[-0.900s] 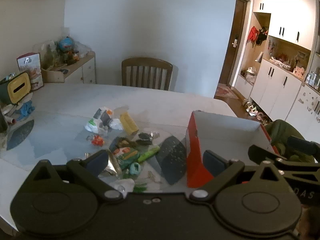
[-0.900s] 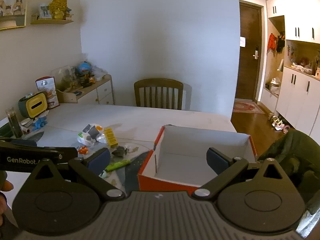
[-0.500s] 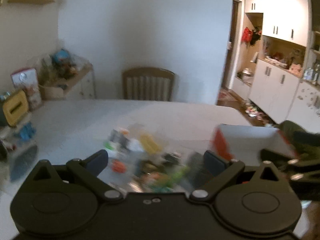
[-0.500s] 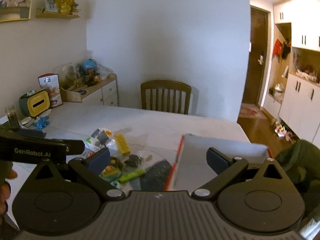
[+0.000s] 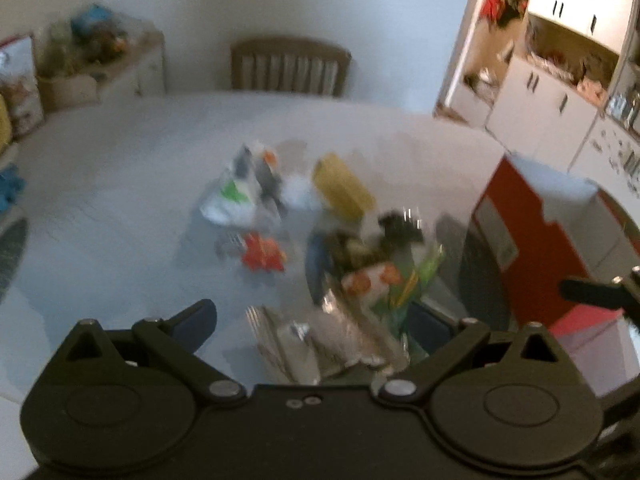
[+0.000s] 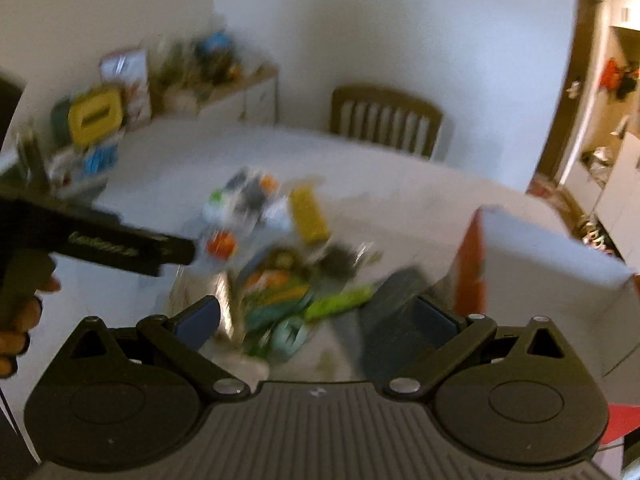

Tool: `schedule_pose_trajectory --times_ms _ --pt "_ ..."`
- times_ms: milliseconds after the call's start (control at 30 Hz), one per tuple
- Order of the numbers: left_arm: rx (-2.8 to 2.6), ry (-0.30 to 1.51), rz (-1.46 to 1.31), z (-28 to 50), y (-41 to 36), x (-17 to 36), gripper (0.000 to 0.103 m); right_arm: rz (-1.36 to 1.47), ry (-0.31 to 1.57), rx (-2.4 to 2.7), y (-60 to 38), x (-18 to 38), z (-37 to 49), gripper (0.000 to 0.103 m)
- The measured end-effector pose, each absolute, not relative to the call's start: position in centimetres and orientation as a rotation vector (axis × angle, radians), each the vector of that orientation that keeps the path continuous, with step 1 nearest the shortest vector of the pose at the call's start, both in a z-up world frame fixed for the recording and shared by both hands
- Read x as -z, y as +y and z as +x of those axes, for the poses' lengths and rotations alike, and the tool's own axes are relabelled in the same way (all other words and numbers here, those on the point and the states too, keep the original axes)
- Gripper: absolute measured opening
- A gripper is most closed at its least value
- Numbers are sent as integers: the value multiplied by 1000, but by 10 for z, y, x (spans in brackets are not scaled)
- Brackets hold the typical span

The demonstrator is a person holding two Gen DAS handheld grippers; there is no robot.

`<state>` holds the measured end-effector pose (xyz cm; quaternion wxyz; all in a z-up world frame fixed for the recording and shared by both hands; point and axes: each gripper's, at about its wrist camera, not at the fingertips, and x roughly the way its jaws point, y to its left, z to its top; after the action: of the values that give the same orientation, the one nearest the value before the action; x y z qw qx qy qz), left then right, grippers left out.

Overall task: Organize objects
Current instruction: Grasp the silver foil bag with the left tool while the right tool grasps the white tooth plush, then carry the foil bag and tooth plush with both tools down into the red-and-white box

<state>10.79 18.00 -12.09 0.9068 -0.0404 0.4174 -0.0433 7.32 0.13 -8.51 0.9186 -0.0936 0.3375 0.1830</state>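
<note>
A blurred heap of small items lies on the white table [image 5: 120, 168]: a yellow block [image 5: 342, 190], a white bag with green and orange marks [image 5: 236, 194], an orange toy [image 5: 262, 258], a green stick [image 6: 338, 302] and a crinkled silver wrapper [image 5: 320, 344]. My left gripper [image 5: 316, 322] hangs open just above the silver wrapper, holding nothing. My right gripper [image 6: 316, 318] is open too, over the near side of the heap. A red box with a white inside [image 5: 532, 248] [image 6: 520, 264] stands to the right of the heap.
A wooden chair [image 5: 290, 66] stands behind the table. A yellow tissue holder [image 6: 94, 118] and clutter sit at the table's far left beside a low cabinet [image 6: 240, 92]. A hand [image 6: 18, 320] holds the left gripper's handle. White cupboards [image 5: 560, 92] line the right wall.
Both grippers have tipped downward and moved in over the heap, which now looks bigger and nearer. The red box has slid toward the right edge of both views. Jaws stay wide.
</note>
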Motion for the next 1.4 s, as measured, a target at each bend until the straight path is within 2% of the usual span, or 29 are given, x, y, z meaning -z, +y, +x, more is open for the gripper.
schedule_pose_trajectory --times_ms 200,333,433,467,633,733,800,1133,1400 --pt "111 977 -130 126 188 154 99 -232 814 -419 28 127 74 101" --pt "141 1029 -170 136 195 169 87 -232 871 -433 40 144 75 89" --pt "150 1051 -197 138 198 173 85 -240 893 -432 45 153 78 83" --pt "154 1054 -204 139 198 173 80 -245 897 -431 47 154 79 80" --pt "154 1055 -215 137 199 172 75 -251 927 -434 52 163 82 63" --pt "147 1049 -227 136 202 169 68 -248 938 -436 53 166 83 50" --pt "161 1044 -230 135 202 166 51 -241 951 -434 54 167 84 42" --pt "142 1043 -235 124 206 154 46 -231 927 -444 49 155 73 38" --pt "163 1002 -204 112 192 108 46 -182 840 -386 13 111 65 38"
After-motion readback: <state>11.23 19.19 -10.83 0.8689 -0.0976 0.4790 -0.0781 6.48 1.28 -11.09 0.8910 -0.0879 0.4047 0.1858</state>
